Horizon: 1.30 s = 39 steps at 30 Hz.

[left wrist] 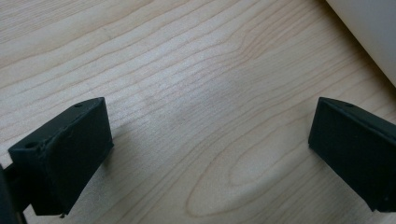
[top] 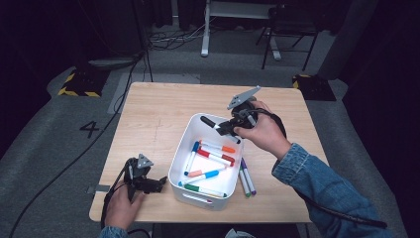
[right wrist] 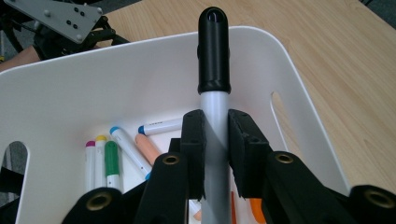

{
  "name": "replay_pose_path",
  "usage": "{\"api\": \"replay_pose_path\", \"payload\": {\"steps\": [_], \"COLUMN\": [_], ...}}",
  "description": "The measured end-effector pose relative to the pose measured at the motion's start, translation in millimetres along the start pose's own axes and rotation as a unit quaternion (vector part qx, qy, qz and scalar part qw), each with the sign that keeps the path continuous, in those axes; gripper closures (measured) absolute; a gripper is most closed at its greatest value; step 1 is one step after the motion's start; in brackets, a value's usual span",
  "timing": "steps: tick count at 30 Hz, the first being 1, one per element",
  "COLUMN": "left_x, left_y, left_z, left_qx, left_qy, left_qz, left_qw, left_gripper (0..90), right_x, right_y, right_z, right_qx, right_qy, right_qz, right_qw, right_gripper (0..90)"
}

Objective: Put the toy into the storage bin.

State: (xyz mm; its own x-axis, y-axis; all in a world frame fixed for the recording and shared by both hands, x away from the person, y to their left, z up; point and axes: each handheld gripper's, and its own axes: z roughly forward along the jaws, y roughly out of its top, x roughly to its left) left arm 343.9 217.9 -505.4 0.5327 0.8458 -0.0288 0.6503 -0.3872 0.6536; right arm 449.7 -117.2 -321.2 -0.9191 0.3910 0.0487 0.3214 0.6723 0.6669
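From my feed, a light wooden table [top: 148, 119] stands on grey carpet [top: 44, 148] marked with a black "4" [top: 89, 129]. Beyond it the room falls dark. I see yellow-black hazard tape [top: 74, 84] at a stand's base, loose cables [top: 173, 37] on the floor, a white desk leg [top: 205, 29] and a black chair [top: 289, 29].

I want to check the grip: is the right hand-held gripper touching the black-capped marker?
Touching. In the right gripper view, both jaws of the right hand-held gripper press against the white barrel of the black-capped marker, held above the white bin.
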Motion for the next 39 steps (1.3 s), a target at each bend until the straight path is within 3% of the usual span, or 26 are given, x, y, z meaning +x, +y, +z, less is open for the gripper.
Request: {"api": "replay_pose_path", "payload": {"steps": [9, 19, 27, 34, 35, 37, 39], "left_x": [-0.1, -0.1, 0.0, -0.1, -0.1, -0.1, 0.0], "left_y": [0.0, 0.0, 0.0, 0.0, 0.0, 0.0, 0.0], "left_z": [0.0, 0.0, -0.1, 0.0, 0.0, 0.0, -0.1], "left_qx": [0.0, 0.0, 0.0, 0.0, 0.0, 0.0, 0.0], "left_qy": [0.0, 0.0, 0.001, 0.001, 0.0, 0.0, 0.001], "left_qz": [0.0, 0.0, 0.0, -0.001, 0.0, -0.001, 0.0], "left_qw": [1.0, 1.0, 1.0, 1.0, 1.0, 1.0, 1.0], "left_gripper": [0.0, 0.0, 0.0, 0.0, 0.0, 0.0, 0.0], "right_x": [-1.8, 0.8, 6.3, 13.3, 13.8, 15.7, 17.2], "right_y": [-11.1, -18.4, -22.1, -26.1, -26.5, -27.6, -28.1], "right_z": [15.6, 21.9, 37.6, 48.5, 50.1, 52.3, 52.9], "right_qx": [0.032, 0.048, 0.064, 0.088, 0.091, 0.08, 0.062], "right_qy": [-0.008, -0.006, -0.007, 0.0, 0.006, 0.018, 0.019], "right_qz": [-0.008, -0.01, -0.047, -0.053, -0.05, -0.032, -0.044], "right_qw": [0.9994, 0.9988, 0.9968, 0.9947, 0.9946, 0.9961, 0.9969], "right_gripper": [77.2, 77.2, 77.1, 76.8, 74.4, 61.3, 53.0]}}
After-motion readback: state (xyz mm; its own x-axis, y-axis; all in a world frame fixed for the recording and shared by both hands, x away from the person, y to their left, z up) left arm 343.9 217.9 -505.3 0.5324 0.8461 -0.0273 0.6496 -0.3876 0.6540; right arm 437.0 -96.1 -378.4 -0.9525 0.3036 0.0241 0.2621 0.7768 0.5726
